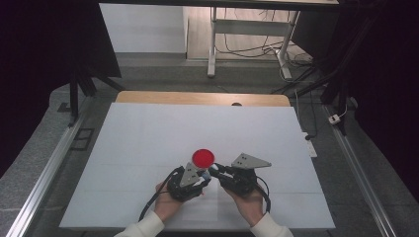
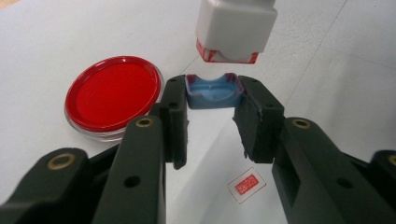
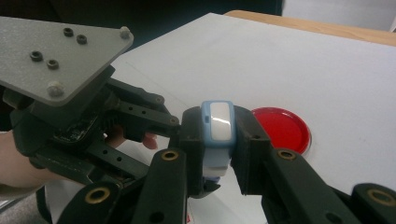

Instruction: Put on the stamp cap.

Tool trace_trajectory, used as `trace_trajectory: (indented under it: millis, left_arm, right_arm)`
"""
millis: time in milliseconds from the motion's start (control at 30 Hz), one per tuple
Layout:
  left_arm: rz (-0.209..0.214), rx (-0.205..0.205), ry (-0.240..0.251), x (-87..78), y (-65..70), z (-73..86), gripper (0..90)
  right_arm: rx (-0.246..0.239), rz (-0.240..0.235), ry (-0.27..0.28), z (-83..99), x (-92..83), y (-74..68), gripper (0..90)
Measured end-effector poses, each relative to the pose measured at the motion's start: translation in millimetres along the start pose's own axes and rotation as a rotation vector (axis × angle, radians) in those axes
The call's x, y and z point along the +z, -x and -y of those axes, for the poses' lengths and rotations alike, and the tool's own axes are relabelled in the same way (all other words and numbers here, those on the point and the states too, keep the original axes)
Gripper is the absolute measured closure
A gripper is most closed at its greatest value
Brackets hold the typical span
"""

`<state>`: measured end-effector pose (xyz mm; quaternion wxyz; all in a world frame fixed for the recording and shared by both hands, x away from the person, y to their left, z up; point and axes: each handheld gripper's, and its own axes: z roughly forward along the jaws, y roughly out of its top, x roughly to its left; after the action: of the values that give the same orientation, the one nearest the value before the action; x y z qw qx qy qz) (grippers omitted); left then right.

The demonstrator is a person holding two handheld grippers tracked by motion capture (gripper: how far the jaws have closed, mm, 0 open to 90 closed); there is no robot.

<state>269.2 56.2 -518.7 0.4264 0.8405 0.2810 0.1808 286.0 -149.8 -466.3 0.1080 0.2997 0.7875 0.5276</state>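
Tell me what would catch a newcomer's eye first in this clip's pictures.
The round red ink pad stands out on the white table cover, just beyond the two grippers. In the left gripper view, the left gripper is shut on a blue cap, with a white stamp body right behind it. The right gripper clamps that stamp, and a red stamped mark shows on the sheet.
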Motion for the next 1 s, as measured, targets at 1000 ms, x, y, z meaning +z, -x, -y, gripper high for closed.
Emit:
trace_trajectory:
  millis: [1000]
  left_arm:
    - [-0.05,0.043,0.016,-0.1,6.5,-2.4,65.0]
  right_arm:
    - [0.087,0.083,-0.032,2.9,8.6,-9.1,74.8]
